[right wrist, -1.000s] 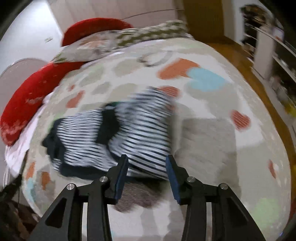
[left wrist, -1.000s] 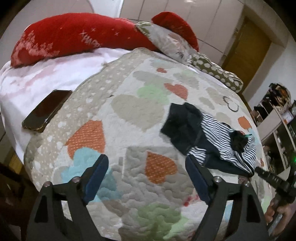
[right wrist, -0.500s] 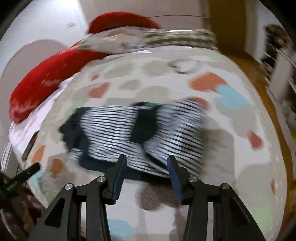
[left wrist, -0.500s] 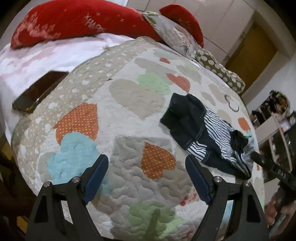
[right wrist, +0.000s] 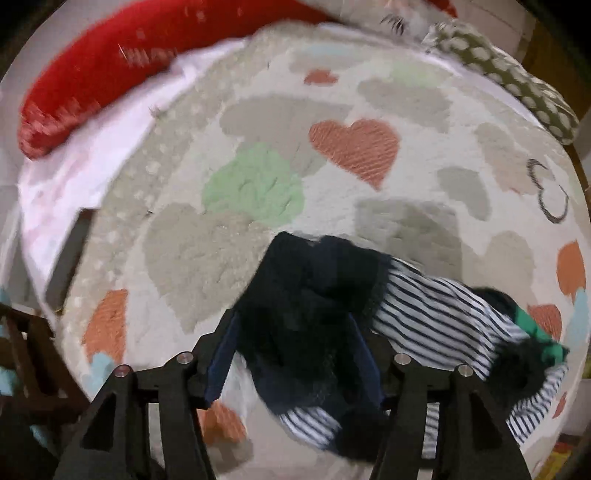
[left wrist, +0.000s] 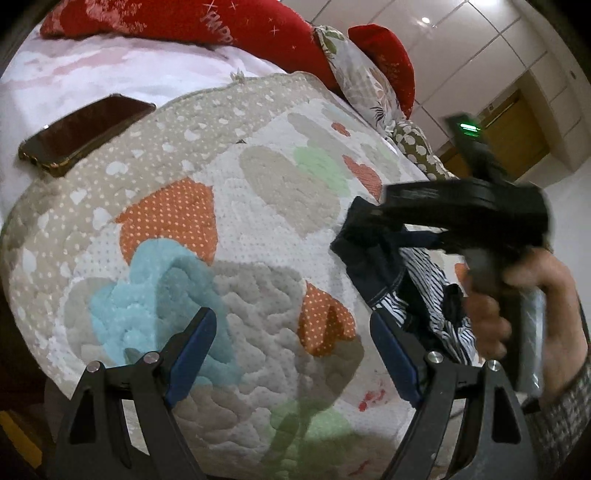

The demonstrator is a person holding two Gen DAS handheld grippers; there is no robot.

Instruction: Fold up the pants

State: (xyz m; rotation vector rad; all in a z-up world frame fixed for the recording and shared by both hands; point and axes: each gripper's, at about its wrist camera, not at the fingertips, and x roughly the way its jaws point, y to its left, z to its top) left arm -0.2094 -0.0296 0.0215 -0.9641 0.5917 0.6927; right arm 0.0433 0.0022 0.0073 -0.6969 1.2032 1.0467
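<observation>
The pants (right wrist: pixel 424 314) are a crumpled heap of navy and white-striped cloth on a heart-patterned quilt (right wrist: pixel 258 184). My right gripper (right wrist: pixel 291 354) is open, its jaws on either side of the dark navy end of the heap. In the left wrist view the pants (left wrist: pixel 380 266) lie to the right, partly hidden by the right gripper's black body (left wrist: pixel 469 214) and the hand on it. My left gripper (left wrist: pixel 291 354) is open and empty above the quilt (left wrist: pixel 258 221), left of the pants.
A phone (left wrist: pixel 85 134) lies on the white sheet at the quilt's far left edge. Red pillows (left wrist: pixel 184 26) and patterned pillows (left wrist: pixel 354 81) line the bed's head. A dotted pillow (right wrist: pixel 509 77) sits at the far right. The bed edge drops off below both grippers.
My right gripper has swung left along the pants to the dark navy end and closed in on it. The left gripper has dropped lower and nearer the quilt; the right gripper now fills its right side.
</observation>
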